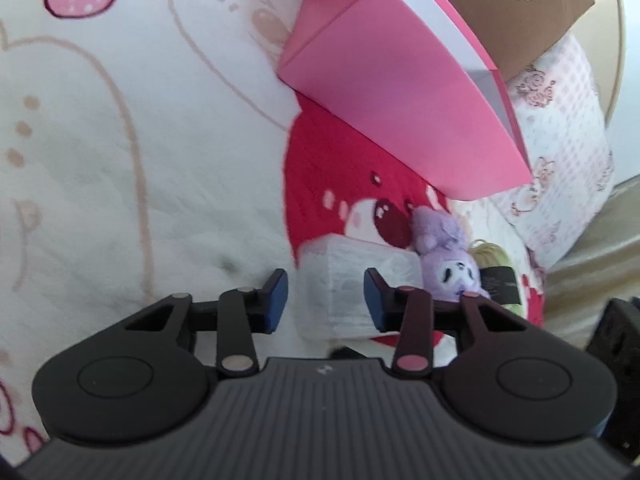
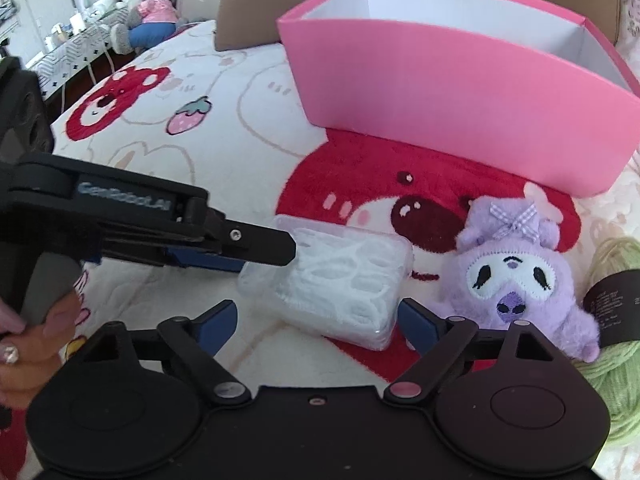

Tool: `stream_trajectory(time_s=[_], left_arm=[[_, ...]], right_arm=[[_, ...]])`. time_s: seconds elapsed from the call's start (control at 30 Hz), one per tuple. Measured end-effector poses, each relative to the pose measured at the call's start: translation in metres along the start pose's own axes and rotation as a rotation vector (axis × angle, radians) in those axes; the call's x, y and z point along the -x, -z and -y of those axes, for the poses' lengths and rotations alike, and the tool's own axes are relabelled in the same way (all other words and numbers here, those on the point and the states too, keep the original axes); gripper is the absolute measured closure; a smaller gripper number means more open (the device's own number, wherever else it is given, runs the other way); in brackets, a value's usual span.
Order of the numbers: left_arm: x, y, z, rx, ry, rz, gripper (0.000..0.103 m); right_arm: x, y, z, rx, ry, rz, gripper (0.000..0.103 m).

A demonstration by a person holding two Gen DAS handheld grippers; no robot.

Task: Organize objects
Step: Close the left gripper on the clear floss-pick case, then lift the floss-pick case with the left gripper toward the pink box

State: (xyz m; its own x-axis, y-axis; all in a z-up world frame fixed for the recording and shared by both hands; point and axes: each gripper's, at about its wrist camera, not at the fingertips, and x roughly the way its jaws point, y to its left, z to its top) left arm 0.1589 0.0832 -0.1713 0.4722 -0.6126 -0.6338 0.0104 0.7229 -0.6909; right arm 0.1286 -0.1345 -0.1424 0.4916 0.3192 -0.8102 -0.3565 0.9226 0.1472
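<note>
Both grippers (image 1: 325,296) (image 2: 318,314) stand apart, straddling the clear plastic box (image 2: 332,280) untouched.

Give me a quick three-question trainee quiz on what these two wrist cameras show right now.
1. True or false: the pink box has its lid on.
2. In the right wrist view, what lies just left of the purple plush? A) a mug B) a clear plastic case C) a spoon
3. Fill in: the jaws of the right hand-held gripper are ____.
Key: 1 false; 2 B; 3 open.
</note>
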Motion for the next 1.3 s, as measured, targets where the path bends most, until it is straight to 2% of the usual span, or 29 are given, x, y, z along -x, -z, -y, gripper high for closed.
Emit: stream_trajectory(time_s=[0.13,0.27,0.47,0.63,0.8,1.3], left_arm=[[0.0,0.006,0.006,-0.048,-0.008,0.029,0.068],[-0.001,0.005,0.005,-0.043,-0.001,0.027,0.068],[-0.004,0.006,0.004,-0.049,0.01,0.038,0.067],[0.001,0.008,0.007,-0.047,-0.005,0.043,0.067],[0.006,0.011,0.021,-0.124,-0.043,0.036,0.066],[0.024,0.022,0.053,-0.211,-0.069,0.0,0.065]], right_arm=[[-0.008,0.001,0.003,-0.055,0.008,-0.007,0.013],[-0.009,0.003,-0.003,-0.029,0.037,0.004,0.012],[-0.01,0.002,-0.003,-0.009,0.032,0.01,0.012],[-0.005,0.005,-0.004,0.02,0.042,0.018,0.018],[0.001,0.008,-0.004,0.026,0.041,0.023,0.019],[0.03,0.021,-0.017,0.117,0.093,0.058,0.019]])
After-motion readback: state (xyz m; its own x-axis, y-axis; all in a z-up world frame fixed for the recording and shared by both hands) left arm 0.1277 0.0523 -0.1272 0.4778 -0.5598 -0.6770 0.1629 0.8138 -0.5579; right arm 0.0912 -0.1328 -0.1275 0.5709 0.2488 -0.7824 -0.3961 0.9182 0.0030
